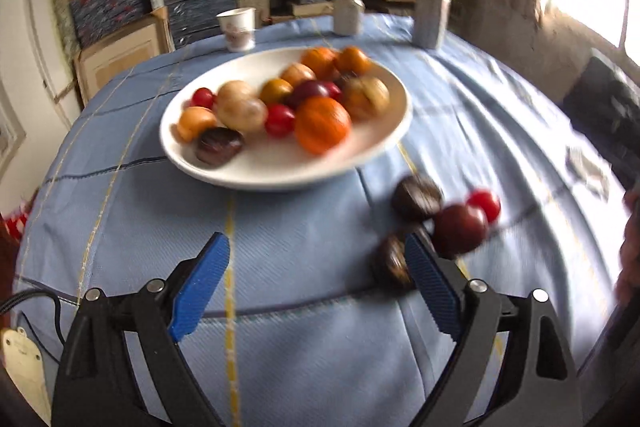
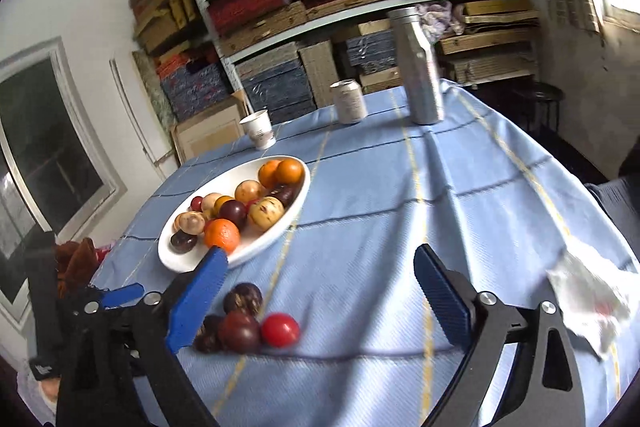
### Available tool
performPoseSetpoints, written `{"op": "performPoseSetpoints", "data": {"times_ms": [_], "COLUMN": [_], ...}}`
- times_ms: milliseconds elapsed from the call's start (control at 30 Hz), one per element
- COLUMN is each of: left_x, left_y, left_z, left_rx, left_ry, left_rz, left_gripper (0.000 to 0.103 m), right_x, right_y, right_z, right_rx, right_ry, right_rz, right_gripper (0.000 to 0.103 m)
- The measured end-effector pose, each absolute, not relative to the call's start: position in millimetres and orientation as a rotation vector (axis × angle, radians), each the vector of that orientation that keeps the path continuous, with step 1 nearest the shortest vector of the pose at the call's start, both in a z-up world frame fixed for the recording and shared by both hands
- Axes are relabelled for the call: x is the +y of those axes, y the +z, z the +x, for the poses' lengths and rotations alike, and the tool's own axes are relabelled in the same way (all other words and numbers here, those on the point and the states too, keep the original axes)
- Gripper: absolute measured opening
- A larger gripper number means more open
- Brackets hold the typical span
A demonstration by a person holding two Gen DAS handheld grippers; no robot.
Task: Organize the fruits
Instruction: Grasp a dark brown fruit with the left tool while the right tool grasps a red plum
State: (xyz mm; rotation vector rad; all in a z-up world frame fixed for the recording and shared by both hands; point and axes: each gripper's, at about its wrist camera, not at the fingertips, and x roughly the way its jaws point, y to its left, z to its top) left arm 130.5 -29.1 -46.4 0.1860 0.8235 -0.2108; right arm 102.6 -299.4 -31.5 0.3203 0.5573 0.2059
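Blue fingers (image 1: 200, 287) of the left gripper (image 1: 316, 283) stand wide apart and empty; the right gripper (image 2: 316, 291) likewise. Four loose fruits (image 2: 244, 327) cluster on the tablecloth (image 2: 380, 227) near the white plate (image 2: 276, 247). Centre one before closing. Being round, they show no long axis or heading.

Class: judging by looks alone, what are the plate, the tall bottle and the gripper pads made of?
Plate: likely glazed ceramic, white and smooth, though it could be plastic.
Tall bottle: brushed metal, silver-grey with a dull sheen.
Gripper pads: probably rubber or plastic, matte blue with a ribbed surface.
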Motion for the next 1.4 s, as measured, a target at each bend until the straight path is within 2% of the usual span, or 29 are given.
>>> {"op": "performPoseSetpoints", "data": {"times_ms": [167, 467, 500, 633, 667, 733, 800, 833, 1100, 1167, 1267, 1400], "left_x": [-44, -65, -66, -66, -65, -65, -67, -67, -34, -23, -10, 0], "left_y": [-46, -60, -61, -71, -74, -75, -76, -75, -63, -57, -50, -47], "left_z": [121, 127, 129, 141, 143, 145, 146, 146, 145, 143, 144, 148], "left_rx": [0.800, 0.863, 0.871, 0.946, 0.966, 0.970, 0.970, 0.972, 0.927, 0.905, 0.886, 0.889], "left_ry": [-0.277, -0.336, -0.337, -0.355, -0.365, -0.366, -0.376, -0.386, -0.268, -0.240, -0.213, -0.206], "left_rz": [0.239, 0.304, 0.301, 0.270, 0.260, 0.252, 0.247, 0.239, 0.163, 0.143, 0.114, 0.077], "left_gripper": [0.087, 0.087, 0.085, 0.060, 0.056, 0.055, 0.050, 0.043, 0.043, 0.043, 0.043, 0.043], "right_x": [-309, -304, -305, -306, -306, -306, -305, -305, -293, -282, -253, -200], "right_y": [-36, -33, -33, -35, -35, -36, -37, -37, -43, -42, -41, -47], "right_z": [99, 100, 99, 99, 100, 99, 99, 99, 101, 98, 88, 73], "right_rx": [0.563, 0.565, 0.565, 0.574, 0.576, 0.578, 0.581, 0.583, 0.613, 0.609, 0.592, 0.592], "right_ry": [0.205, 0.225, 0.224, 0.221, 0.221, 0.221, 0.220, 0.219, 0.242, 0.279, 0.382, 0.480], "right_rz": [0.355, 0.353, 0.353, 0.353, 0.354, 0.353, 0.350, 0.348, 0.298, 0.256, 0.139, -0.118], "right_gripper": [0.096, 0.096, 0.096, 0.096, 0.096, 0.096, 0.096, 0.096, 0.096, 0.094, 0.077, 0.062]}}
